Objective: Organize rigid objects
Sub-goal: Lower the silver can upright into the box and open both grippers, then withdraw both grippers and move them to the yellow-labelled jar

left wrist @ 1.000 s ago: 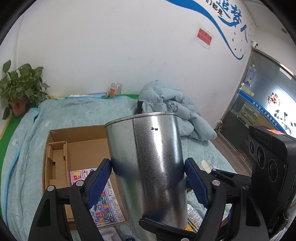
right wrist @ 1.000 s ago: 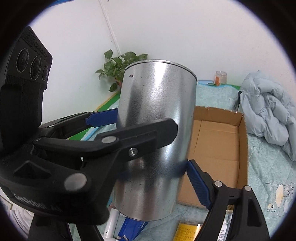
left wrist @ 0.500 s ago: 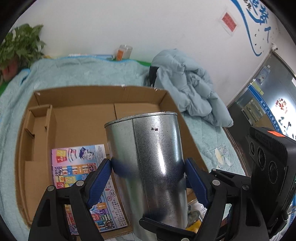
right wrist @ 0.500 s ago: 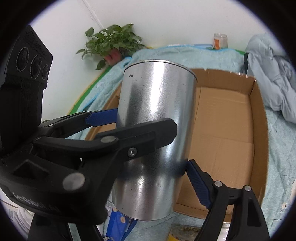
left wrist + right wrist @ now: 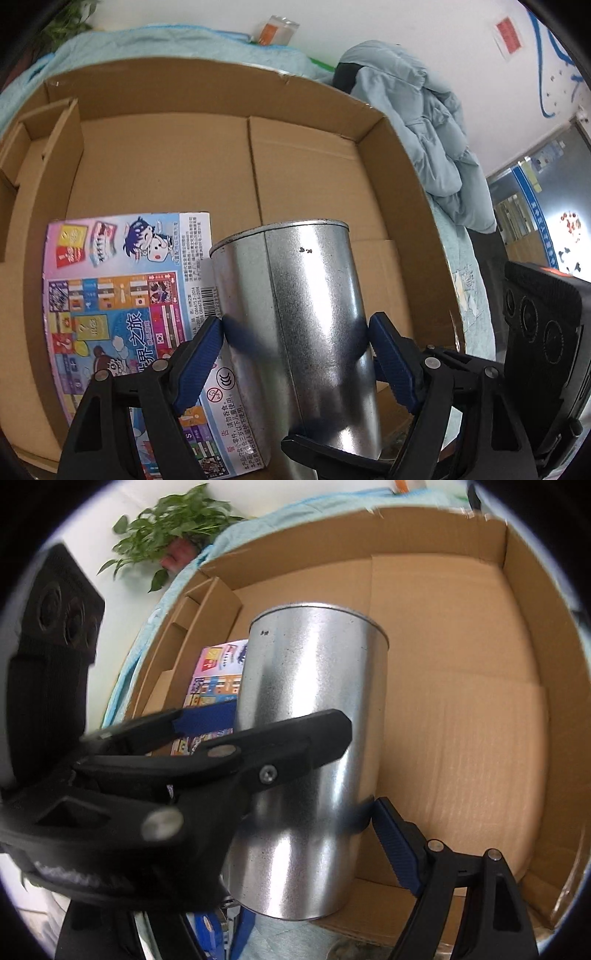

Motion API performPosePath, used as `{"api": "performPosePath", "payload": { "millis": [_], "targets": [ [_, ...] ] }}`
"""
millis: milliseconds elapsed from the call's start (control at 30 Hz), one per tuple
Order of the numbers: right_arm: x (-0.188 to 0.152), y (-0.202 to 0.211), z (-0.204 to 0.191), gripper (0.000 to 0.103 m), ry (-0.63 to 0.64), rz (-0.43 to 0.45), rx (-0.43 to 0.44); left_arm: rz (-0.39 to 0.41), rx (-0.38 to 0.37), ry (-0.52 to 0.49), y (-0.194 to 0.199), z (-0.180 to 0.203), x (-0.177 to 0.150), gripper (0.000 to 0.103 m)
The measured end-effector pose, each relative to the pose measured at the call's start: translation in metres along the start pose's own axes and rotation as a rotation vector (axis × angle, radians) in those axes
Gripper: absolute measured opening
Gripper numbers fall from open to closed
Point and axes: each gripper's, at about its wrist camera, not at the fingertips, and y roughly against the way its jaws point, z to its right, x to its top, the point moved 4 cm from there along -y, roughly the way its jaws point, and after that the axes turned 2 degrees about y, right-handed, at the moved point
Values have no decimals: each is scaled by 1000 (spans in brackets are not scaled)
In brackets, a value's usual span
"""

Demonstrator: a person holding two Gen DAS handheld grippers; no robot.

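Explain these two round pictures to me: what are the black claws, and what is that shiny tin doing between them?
No robot arm here: a person holds one pair of tongs in each hand, and each has a wide-angle camera looking along its fingers, which makes the pictures round. One picture is from the left tongs, the other from the right tongs. The blue pads are the fingertips. Both tongs press on the same metal can, held over an open cardboard box. In the right view the left tongs cross the picture as the big black shape. A colourful printed game box lies in the box. Around it are a pale blue blanket, a bundled jacket, a jar and a potted plant.
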Motion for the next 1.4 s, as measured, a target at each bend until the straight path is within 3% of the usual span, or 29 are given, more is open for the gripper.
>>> {"api": "performPosePath", "payload": {
  "millis": [367, 567, 700, 800, 833, 867, 933, 1033, 1167, 1233, 1267, 1367, 1400],
  "targets": [
    [-4, 1, 12, 83, -53, 27, 23, 9, 8, -27, 0, 3, 0, 80],
    [-4, 0, 14, 83, -66, 36, 31, 122, 83, -93, 47, 6, -5, 80],
    [-4, 0, 12, 84, -73, 51, 6, 249, 165, -100, 89, 2, -21, 80],
    [-10, 20, 1, 85, -33, 125, -15, 399, 295, -116, 135, -2, -46, 82],
    [-15, 31, -3, 85, -8, 160, -29, 440, 335, -110, 147, -3, -55, 89],
    [-23, 45, -7, 85, 25, 206, -59, 483, 375, -102, 160, -5, -65, 100],
    [-42, 70, -16, 86, 88, 306, -163, 565, 441, -85, 183, -9, -86, 102],
    [-73, 91, -25, 87, 138, 405, -267, 614, 529, -62, 201, -12, -116, 102],
    [-110, 104, -28, 84, 166, 507, -339, 615, 542, -72, 205, -8, -152, 102],
    [-124, 111, -31, 53, 178, 582, -376, 637, 559, -82, 207, -1, -170, 102],
    [-130, 111, -32, 29, 181, 590, -409, 644, 563, -74, 208, 1, -178, 102],
    [-143, 117, -30, 30, 176, 615, -426, 679, 521, -40, 217, 11, -198, 102],
    [-146, 119, -30, 50, 168, 631, -430, 698, 517, -42, 221, 16, -203, 102]
  ]
}}
